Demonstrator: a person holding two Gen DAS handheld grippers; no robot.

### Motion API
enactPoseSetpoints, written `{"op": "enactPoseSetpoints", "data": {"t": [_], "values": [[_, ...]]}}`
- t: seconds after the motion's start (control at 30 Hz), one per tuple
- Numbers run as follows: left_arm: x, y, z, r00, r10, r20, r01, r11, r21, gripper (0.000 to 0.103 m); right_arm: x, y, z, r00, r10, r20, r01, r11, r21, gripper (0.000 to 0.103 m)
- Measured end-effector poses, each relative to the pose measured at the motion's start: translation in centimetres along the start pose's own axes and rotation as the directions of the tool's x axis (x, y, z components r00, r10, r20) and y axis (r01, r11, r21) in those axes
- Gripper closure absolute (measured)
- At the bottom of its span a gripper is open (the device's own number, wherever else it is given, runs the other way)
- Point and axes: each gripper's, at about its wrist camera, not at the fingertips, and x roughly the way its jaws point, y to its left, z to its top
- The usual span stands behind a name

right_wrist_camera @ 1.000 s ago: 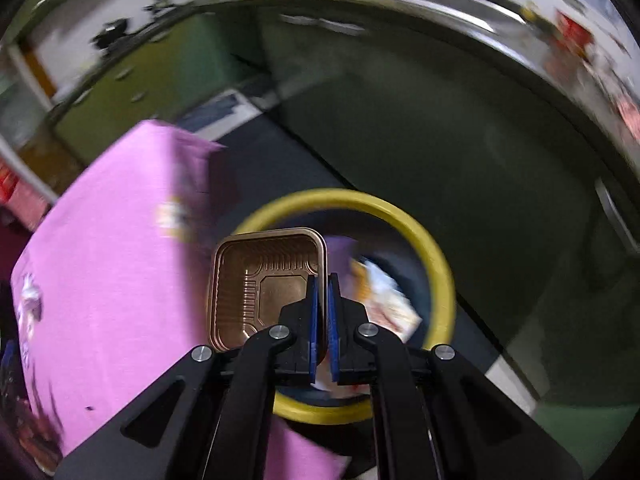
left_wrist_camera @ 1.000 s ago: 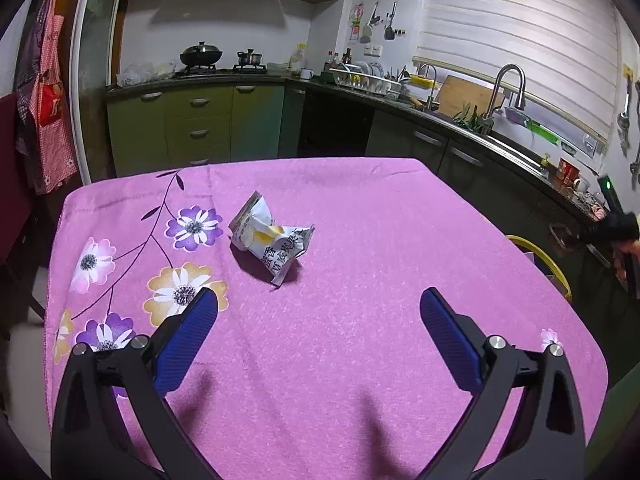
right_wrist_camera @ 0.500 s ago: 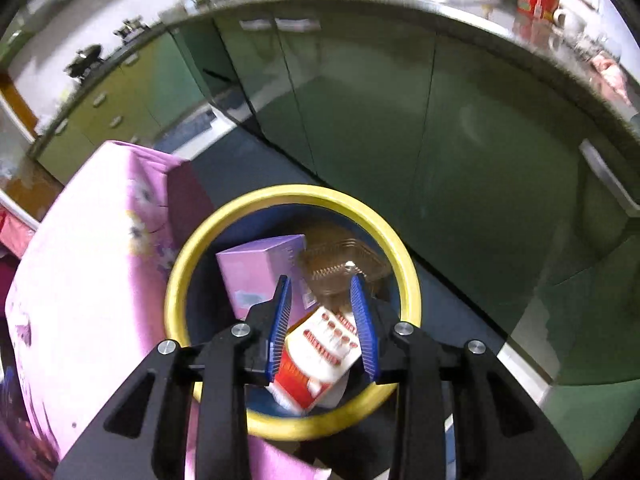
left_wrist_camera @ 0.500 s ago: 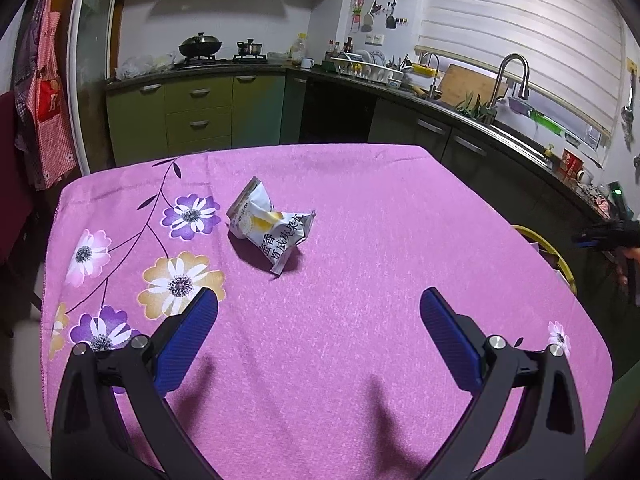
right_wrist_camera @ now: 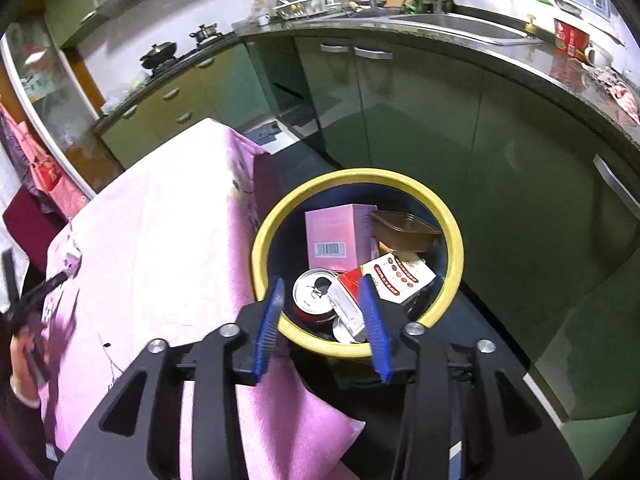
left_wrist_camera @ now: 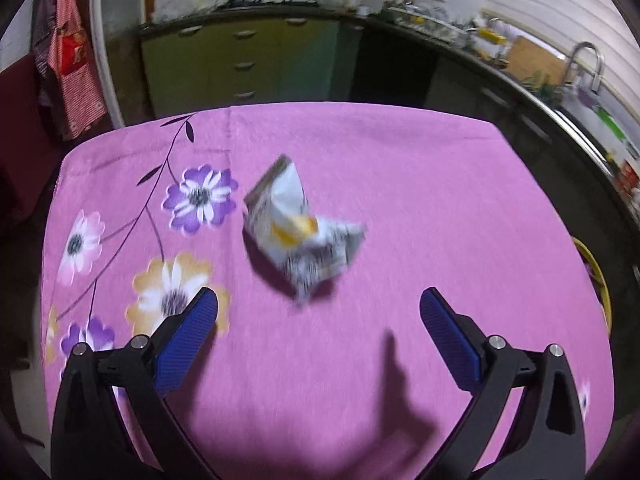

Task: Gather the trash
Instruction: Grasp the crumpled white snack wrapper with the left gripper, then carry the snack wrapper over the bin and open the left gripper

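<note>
A crumpled white and yellow snack wrapper lies on the pink flowered tablecloth. My left gripper hovers just short of it, open wide, nothing between its blue pads. My right gripper hangs above the near rim of the yellow-rimmed bin, its jaws opening and empty. In the bin lie a brown plastic tray, a pink box, a can and a red and white carton.
The bin's rim shows past the table's right edge in the left wrist view. Green cabinets and a counter with a sink run behind the bin. A red chair stands at the table's far side.
My right gripper let go of the brown tray, which now lies in the bin, and its jaws have spread. My left gripper has moved closer to the wrapper.
</note>
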Motion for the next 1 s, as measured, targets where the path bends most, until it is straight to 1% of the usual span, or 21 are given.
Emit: {"op": "enactPoseSetpoints", "data": {"t": [0.07,0.13,0.2,0.3,0.33,0.4,0.57,0.6,0.63,0.67,0.73,0.8,0.9,1.0], "values": [[0.9,-0.3,1.3,0.999,0.039,-0.014,-0.039,0.999,-0.011,0.007,0.0,0.1,-0.1,1.0,0.013,0.002,-0.013,1.0,-0.012,0.06],[1.7,-0.1,2.5,0.996,0.088,-0.03,-0.089,0.995,-0.042,0.007,0.5,0.2,-0.2,1.0,0.03,-0.002,-0.03,0.999,-0.02,0.06],[2.6,0.5,3.1,0.993,0.102,-0.064,-0.107,0.991,-0.078,0.007,0.6,-0.2,-0.3,0.999,0.052,-0.009,-0.052,0.998,-0.021,0.06],[3.7,1.1,3.2,0.983,0.136,-0.124,-0.148,0.985,-0.092,0.007,1.4,-0.4,-0.6,0.996,0.082,-0.025,-0.082,0.996,-0.019,0.06],[4.0,1.4,3.2,0.98,0.135,-0.143,-0.15,0.984,-0.098,0.007,1.7,-0.4,-0.6,0.996,0.089,-0.028,-0.089,0.996,-0.017,0.06],[4.2,1.8,3.1,0.979,0.137,-0.153,-0.154,0.982,-0.105,0.007,2.1,-0.4,-0.7,0.993,0.111,-0.032,-0.112,0.994,-0.018,0.06],[4.1,2.1,3.3,0.982,0.13,-0.139,-0.144,0.985,-0.099,0.007,2.3,0.1,-0.8,0.989,0.142,-0.028,-0.143,0.989,-0.027,0.06],[4.1,2.1,3.5,0.982,0.128,-0.137,-0.142,0.985,-0.098,0.01,2.3,0.3,-0.8,0.989,0.147,-0.027,-0.148,0.989,-0.029,0.06],[4.2,2.2,3.6,0.983,0.12,-0.139,-0.134,0.986,-0.099,0.019,2.3,0.4,-0.8,0.988,0.15,-0.027,-0.15,0.988,-0.032,0.059],[4.2,2.2,3.8,0.983,0.124,-0.137,-0.138,0.986,-0.097,0.021,2.2,0.5,-0.9,0.988,0.152,-0.026,-0.153,0.988,-0.032,0.058],[4.2,2.3,4.3,0.984,0.123,-0.131,-0.136,0.986,-0.092,0.037,2.0,0.6,-1.1,0.987,0.156,-0.026,-0.157,0.987,-0.033,0.058],[4.2,2.3,4.4,0.984,0.116,-0.134,-0.128,0.988,-0.088,0.047,1.8,0.6,-1.3,0.988,0.155,-0.024,-0.155,0.987,-0.032,0.058],[3.9,2.6,4.5,0.987,0.089,-0.136,-0.101,0.991,-0.089,0.049,1.5,0.5,-1.4,0.988,0.152,-0.019,-0.153,0.988,-0.03,0.058],[2.9,2.6,4.1,0.991,0.076,-0.109,-0.082,0.995,-0.057,0.05,1.3,0.6,-1.4,0.989,0.15,-0.015,-0.15,0.988,-0.031,0.058]]}}
